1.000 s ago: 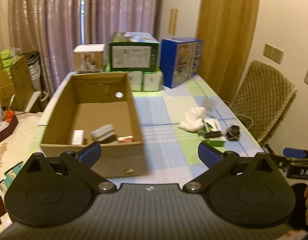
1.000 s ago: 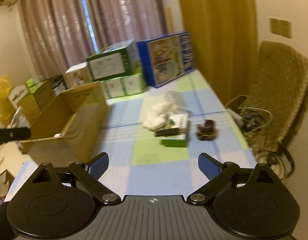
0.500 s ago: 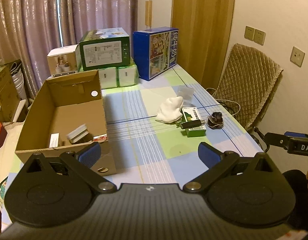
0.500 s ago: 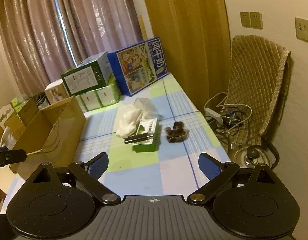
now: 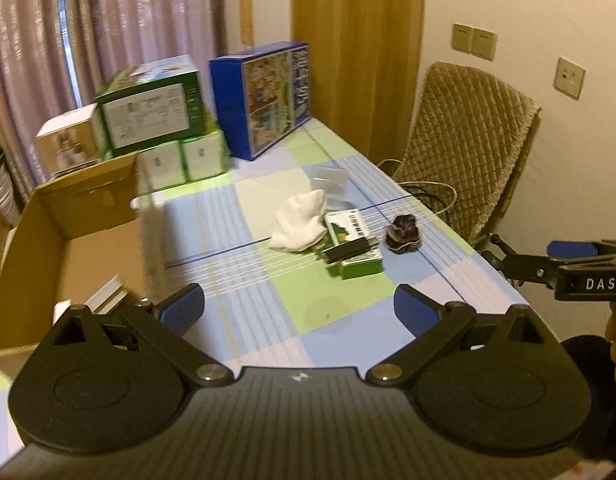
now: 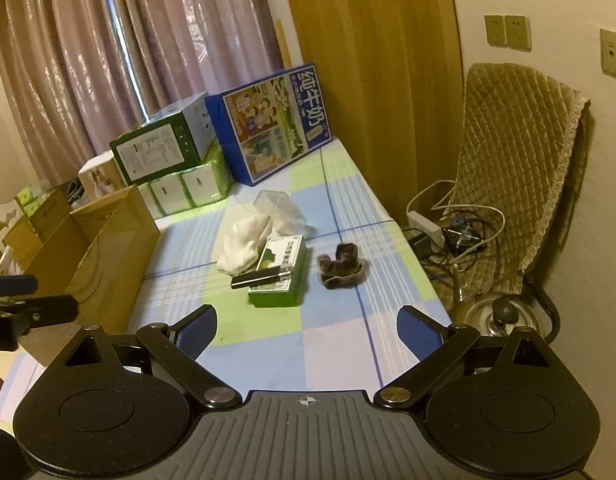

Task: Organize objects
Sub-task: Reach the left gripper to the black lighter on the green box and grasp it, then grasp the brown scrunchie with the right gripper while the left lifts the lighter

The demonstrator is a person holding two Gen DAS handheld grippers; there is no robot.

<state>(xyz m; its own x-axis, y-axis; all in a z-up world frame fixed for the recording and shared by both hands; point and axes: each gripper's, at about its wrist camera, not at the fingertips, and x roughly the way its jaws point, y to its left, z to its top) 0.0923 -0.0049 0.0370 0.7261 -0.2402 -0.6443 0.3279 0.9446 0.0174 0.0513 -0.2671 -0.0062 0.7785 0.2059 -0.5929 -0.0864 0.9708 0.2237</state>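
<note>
At the far left an open brown cardboard box [image 5: 80, 216] stands on the desk [image 5: 331, 308] with its checked blue, green and white cloth; a pale flat item lies inside it, too blurred to identify. The left gripper [image 5: 299, 308] hovers over the near edge of the desk, beside the box's right wall, its blue-padded fingers [image 5: 180, 312] spread wide with nothing between them. Behind the box sit stacked green and white cartons [image 6: 164, 156] and, to their right, a tall blue printed carton [image 6: 276, 124].

In the middle of the desk lies a crumpled white cloth [image 6: 244, 240], with a clear plastic container [image 6: 278, 204] just behind it. Touching the cloth's right side is a small green and white box [image 6: 280, 276], and a slim black bar-shaped object [image 6: 260, 278] rests across its top. Just to the right, apart from the box, lies a dark brown fuzzy scrunchie [image 6: 341, 266].

The right gripper [image 6: 307, 330] hangs above the desk's near end, facing these items, its fingers [image 6: 417, 330] likewise wide apart and empty. Beyond the desk's right edge stands a chair with a quilted tan cover [image 6: 519, 168].
</note>
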